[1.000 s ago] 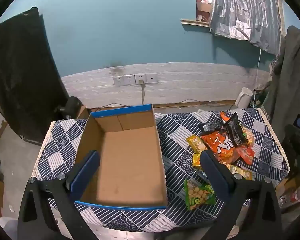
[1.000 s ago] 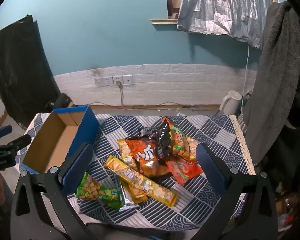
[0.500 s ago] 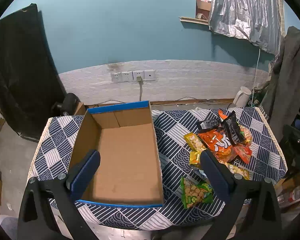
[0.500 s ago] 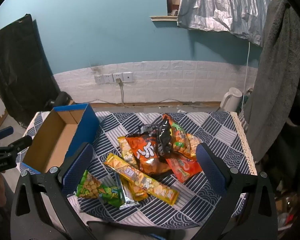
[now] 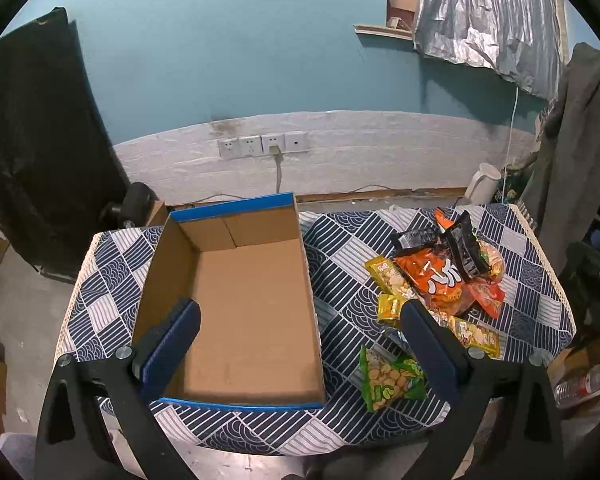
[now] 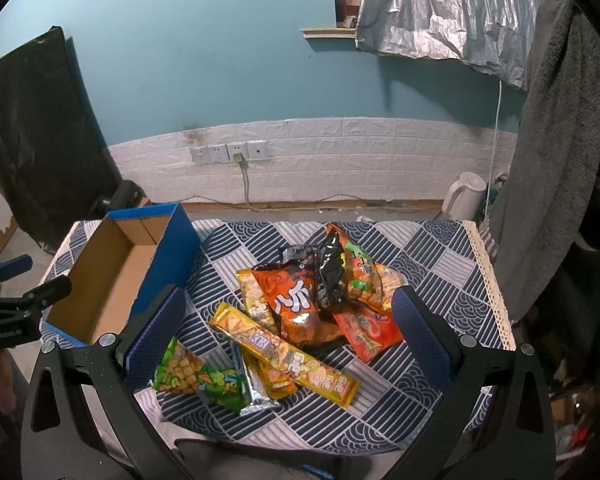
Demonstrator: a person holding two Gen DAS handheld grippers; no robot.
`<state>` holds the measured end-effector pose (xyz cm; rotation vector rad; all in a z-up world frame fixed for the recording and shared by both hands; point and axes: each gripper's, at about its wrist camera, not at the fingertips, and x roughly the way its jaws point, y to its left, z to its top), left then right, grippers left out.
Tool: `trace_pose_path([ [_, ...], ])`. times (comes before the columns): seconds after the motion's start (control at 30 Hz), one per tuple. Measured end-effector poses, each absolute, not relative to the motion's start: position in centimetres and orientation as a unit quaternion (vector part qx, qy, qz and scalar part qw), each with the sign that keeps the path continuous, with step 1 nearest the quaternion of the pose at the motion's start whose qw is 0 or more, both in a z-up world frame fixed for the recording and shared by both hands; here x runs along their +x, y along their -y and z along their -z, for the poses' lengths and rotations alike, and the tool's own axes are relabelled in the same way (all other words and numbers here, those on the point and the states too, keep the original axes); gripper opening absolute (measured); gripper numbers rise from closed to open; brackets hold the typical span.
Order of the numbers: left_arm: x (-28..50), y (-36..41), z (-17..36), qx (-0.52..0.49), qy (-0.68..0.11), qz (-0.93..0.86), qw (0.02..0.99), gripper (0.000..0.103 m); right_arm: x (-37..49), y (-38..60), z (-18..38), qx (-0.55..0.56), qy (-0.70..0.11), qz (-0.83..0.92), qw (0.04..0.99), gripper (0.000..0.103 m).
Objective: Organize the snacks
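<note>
An empty cardboard box (image 5: pixel 244 312) with blue outer walls (image 6: pixel 168 256) sits on the left of the patterned table. A heap of snack packets lies to its right: an orange bag (image 6: pixel 296 308), a black packet (image 6: pixel 330 276), a long yellow bar (image 6: pixel 284 354) and a green peanut packet (image 6: pixel 198 380). The left gripper (image 5: pixel 300 320) hovers open above the box's near end, holding nothing. Open too, the right gripper (image 6: pixel 288 312) hangs over the near side of the heap without touching it. The green peanut packet (image 5: pixel 392 376) lies between box and heap.
The table (image 6: pixel 440 264) has a blue and white patterned cloth with a lace edge on the right. A white kettle (image 6: pixel 464 196) stands on the floor behind. Grey cloth (image 6: pixel 560 160) hangs at the right. Wall sockets (image 6: pixel 228 152) and a cable sit behind the table.
Both views have drawn back and risen slightly, so the table sits a little lower and smaller in each. Nothing on the table has moved and both grippers stay open.
</note>
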<state>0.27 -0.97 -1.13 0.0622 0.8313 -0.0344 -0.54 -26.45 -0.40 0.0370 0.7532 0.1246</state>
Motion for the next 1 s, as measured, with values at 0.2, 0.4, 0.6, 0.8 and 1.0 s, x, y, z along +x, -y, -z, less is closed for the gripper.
trace_pose_path([
  [0.2,0.28,1.14,1.37,0.035,-0.408,0.02,0.912,0.101,-0.52,26.44,0.34,0.018,-0.368,-0.061,0.928,0.101],
  [0.4,0.26,1.2,1.55,0.037,-0.411,0.021,0.911,0.101,-0.62,26.34,0.45,0.016,-0.37,-0.063,0.927,0.101],
  [0.6,0.36,1.49,1.69,0.04,-0.414,0.023,0.909,0.101,-0.61,26.22,0.55,0.013,-0.372,-0.064,0.926,0.101],
  [0.8,0.32,1.67,1.87,0.043,-0.416,0.026,0.908,0.101,-0.62,26.03,0.63,0.011,-0.375,-0.066,0.925,0.101],
  [1.0,0.29,1.85,2.05,0.047,-0.42,0.029,0.906,0.101,-0.64,26.03,0.71,0.011,-0.375,-0.067,0.924,0.101],
])
